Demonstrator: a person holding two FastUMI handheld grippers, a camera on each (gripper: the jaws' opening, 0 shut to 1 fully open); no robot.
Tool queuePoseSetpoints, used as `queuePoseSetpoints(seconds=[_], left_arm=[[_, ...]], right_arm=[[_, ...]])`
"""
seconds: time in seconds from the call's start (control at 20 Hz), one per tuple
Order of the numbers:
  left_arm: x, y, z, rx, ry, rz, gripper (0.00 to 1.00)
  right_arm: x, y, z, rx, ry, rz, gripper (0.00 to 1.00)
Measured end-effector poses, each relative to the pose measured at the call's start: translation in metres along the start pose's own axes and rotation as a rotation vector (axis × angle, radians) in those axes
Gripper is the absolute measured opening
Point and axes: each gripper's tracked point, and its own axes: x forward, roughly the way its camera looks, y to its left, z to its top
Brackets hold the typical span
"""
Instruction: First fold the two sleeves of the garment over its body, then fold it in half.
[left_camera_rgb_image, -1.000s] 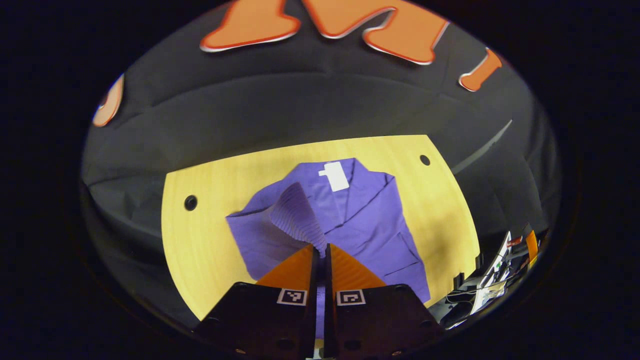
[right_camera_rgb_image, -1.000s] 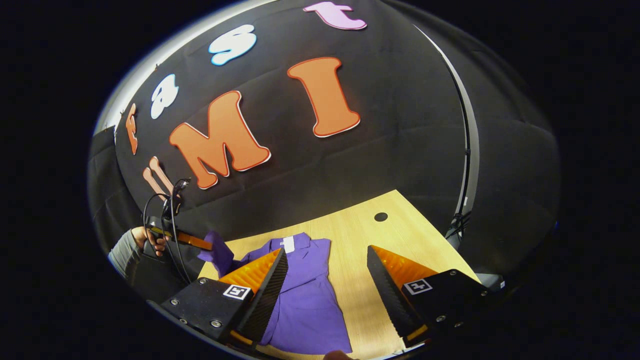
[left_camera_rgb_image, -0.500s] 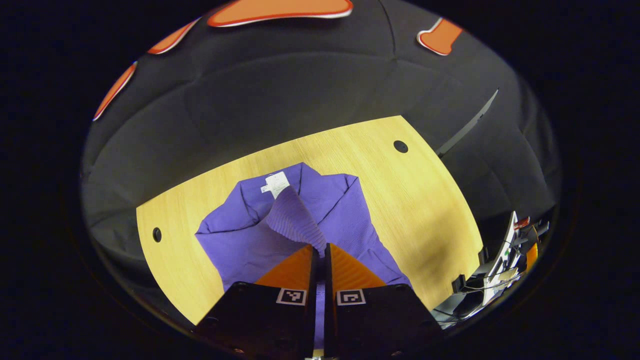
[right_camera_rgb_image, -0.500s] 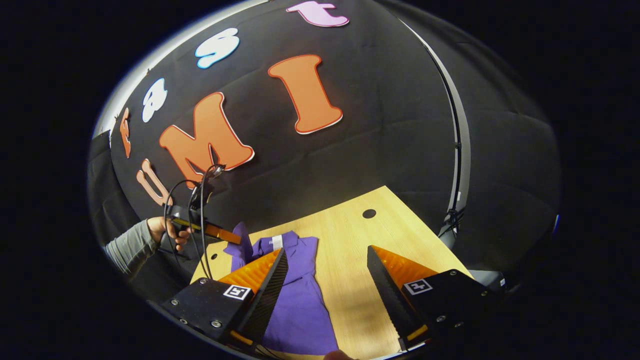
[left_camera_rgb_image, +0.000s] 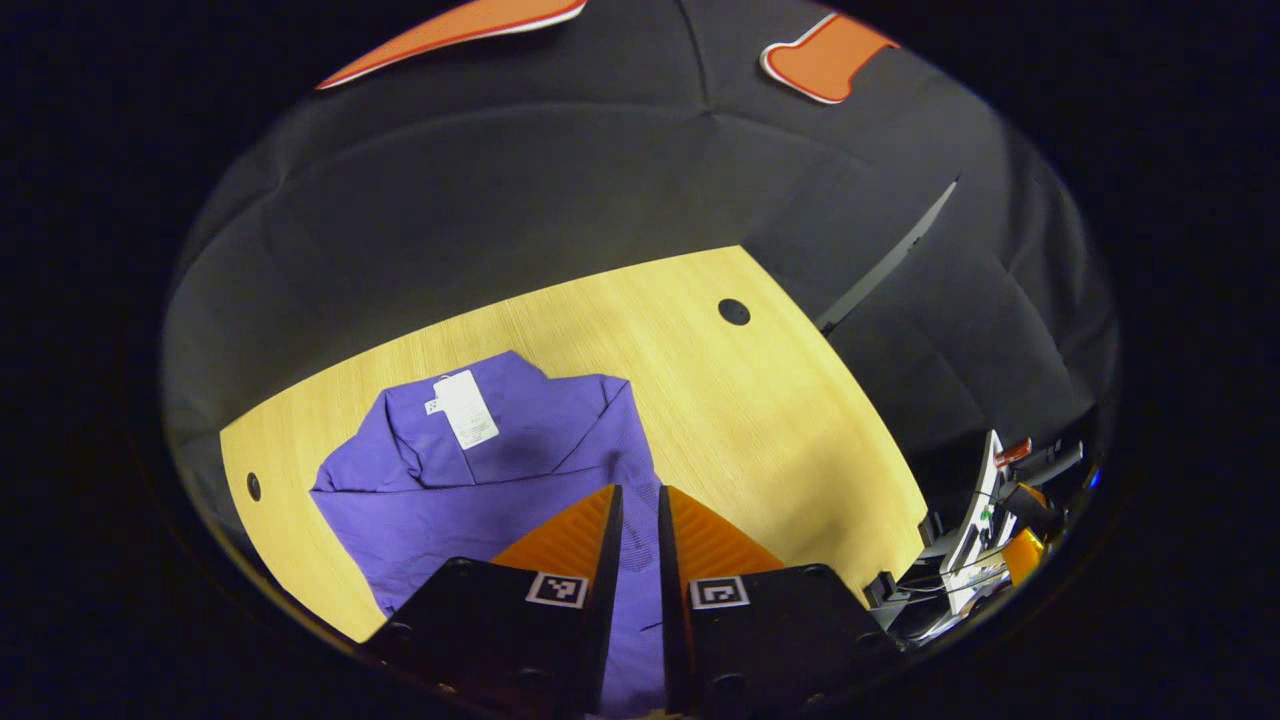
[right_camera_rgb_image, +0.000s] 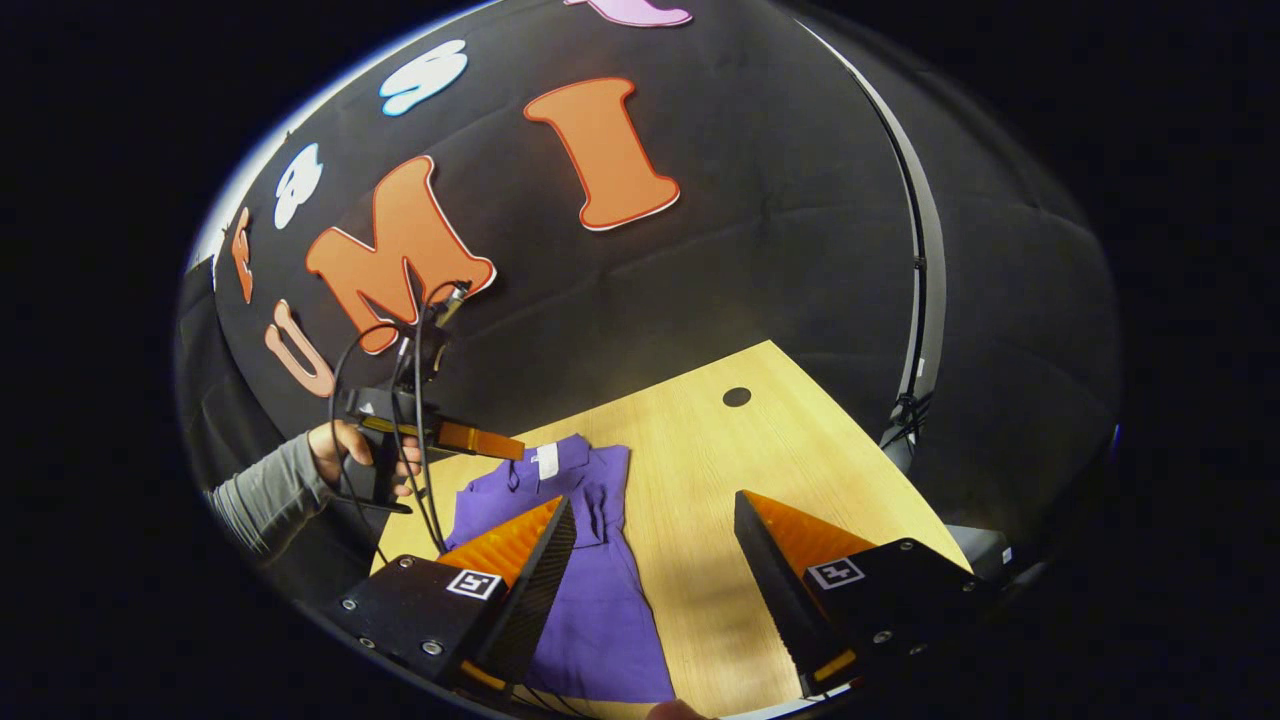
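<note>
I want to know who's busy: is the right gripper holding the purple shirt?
No, the right gripper has its fingers spread wide apart above the purple shirt and the table, with nothing between them.

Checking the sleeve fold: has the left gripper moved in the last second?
Yes. In the right gripper view the left gripper has travelled rightward over the purple garment, toward the table hole.

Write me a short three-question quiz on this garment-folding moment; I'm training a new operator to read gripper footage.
1. True or false: the left tongs are pinching a sleeve of the purple knit garment.
2. Multiple choice: the right tongs are A) wide open, B) shut on the garment, C) shut on nothing.
3. Fill in: the garment lies on the light wooden ____.

Key: 1 false, with a narrow gap between the fingers and nothing in it; 2 A; 3 table.
</note>
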Motion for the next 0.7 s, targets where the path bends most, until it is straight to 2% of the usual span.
queuePoseSetpoints(seconds=[0.05, 0.1, 0.15, 0.2, 0.3, 0.35, 0.5, 0.55, 0.7], left_arm=[[-0.008, 0.005, -0.002, 0.009, -0.025, 0.003, 0.28], [-0.02, 0.012, -0.005, 0.014, -0.048, 0.013, 0.37], [-0.031, 0.019, -0.008, 0.012, -0.074, 0.02, 0.42], [-0.043, 0.028, -0.012, 0.004, -0.103, 0.031, 0.58], [-0.073, 0.052, -0.026, -0.013, -0.161, 0.07, 0.67], [-0.086, 0.063, -0.031, -0.016, -0.189, 0.095, 0.71], [-0.129, 0.104, -0.045, 0.007, -0.305, 0.222, 0.95], [-0.144, 0.114, -0.047, 0.013, -0.352, 0.263, 0.95], [-0.193, 0.123, -0.059, -0.003, -0.467, 0.316, 0.95]], right_arm=[[0.002, 0.004, -0.004, -0.008, 0.01, 0.003, 0.95], [0.004, 0.008, -0.008, -0.018, 0.022, 0.006, 0.95], [0.007, 0.013, -0.012, -0.026, 0.032, 0.007, 0.95], [0.009, 0.019, -0.016, -0.036, 0.045, 0.013, 0.95], [0.016, 0.029, -0.024, -0.055, 0.069, 0.026, 0.95], [0.018, 0.036, -0.029, -0.065, 0.081, 0.032, 0.95], [0.024, 0.053, -0.035, -0.096, 0.078, 0.03, 0.95], [0.025, 0.058, -0.036, -0.102, 0.072, 0.033, 0.95], [0.024, 0.08, -0.031, -0.12, 0.031, 0.039, 0.95]])
